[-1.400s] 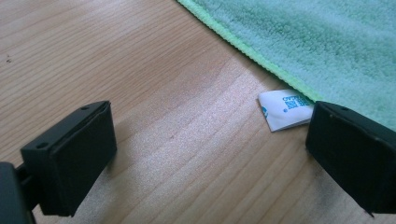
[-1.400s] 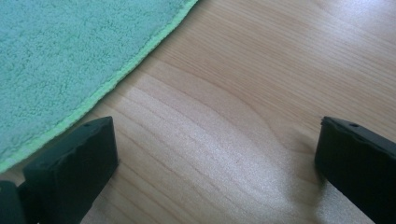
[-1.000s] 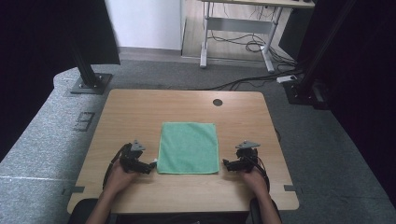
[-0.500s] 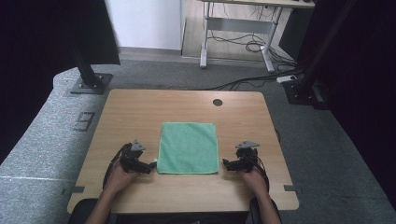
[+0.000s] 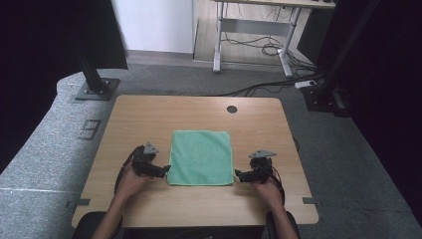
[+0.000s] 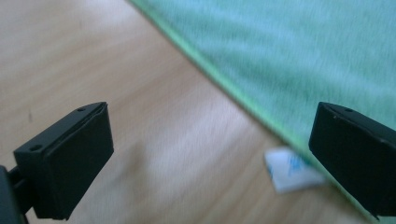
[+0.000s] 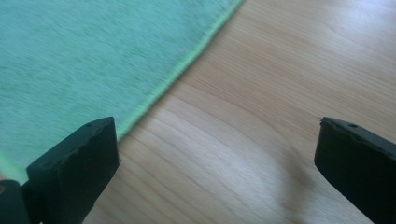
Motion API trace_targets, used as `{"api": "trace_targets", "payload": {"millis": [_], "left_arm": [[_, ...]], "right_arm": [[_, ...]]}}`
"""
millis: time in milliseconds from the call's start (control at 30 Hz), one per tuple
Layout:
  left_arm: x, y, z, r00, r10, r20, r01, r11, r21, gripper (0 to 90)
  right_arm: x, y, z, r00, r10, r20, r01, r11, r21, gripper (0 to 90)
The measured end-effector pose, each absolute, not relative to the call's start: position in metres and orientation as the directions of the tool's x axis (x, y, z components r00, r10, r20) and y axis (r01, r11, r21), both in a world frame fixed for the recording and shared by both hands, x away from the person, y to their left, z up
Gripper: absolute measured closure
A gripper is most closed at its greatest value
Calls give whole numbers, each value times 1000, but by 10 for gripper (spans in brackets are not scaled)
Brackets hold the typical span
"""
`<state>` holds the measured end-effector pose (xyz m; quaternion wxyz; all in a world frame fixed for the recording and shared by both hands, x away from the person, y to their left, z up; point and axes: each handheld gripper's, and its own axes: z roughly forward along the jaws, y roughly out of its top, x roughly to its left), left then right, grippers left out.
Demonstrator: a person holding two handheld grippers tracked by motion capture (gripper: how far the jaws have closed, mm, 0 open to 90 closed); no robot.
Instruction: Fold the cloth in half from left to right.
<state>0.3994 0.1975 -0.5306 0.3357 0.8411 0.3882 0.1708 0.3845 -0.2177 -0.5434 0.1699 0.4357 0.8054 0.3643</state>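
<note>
A green square cloth (image 5: 201, 157) lies flat in the middle of the wooden table (image 5: 149, 119). My left gripper (image 5: 162, 171) rests low at the cloth's near left corner, jaws wide open with bare wood between them. In the left gripper view the cloth (image 6: 299, 51) edge runs past the right jaw, and a white label (image 6: 292, 170) pokes out at the hem. My right gripper (image 5: 239, 175) sits at the cloth's near right corner, also open. In the right gripper view the cloth (image 7: 88, 60) lies behind the left jaw, with wood between the jaws.
A round cable hole (image 5: 232, 109) is in the table's far right part. Black stand bases (image 5: 94, 89) rest on the grey floor to the left and right (image 5: 318, 97). A desk frame with cables (image 5: 254, 45) stands beyond the table.
</note>
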Motion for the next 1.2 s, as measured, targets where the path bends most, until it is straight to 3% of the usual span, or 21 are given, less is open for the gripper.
{"api": "trace_targets", "payload": {"millis": [200,467,633,933,1200], "left_arm": [[408,182,-536,632,773,56,540,-491,683,0],[407,181,-544,611,790,51,585,-494,643,3],[397,184,-544,608,793,21,603,-479,638,14],[375,172,-543,615,787,54,589,-504,632,13],[357,151,-543,674,737,48,554,-547,627,14]], "right_arm": [[379,-204,-538,-591,805,44,560,370,741,0],[378,-190,-551,-621,783,-2,581,463,669,0],[380,-195,-551,-603,797,11,598,443,667,0],[383,-207,-550,-574,819,-16,602,435,670,0],[388,-226,-550,-524,851,-14,626,396,672,0]]}}
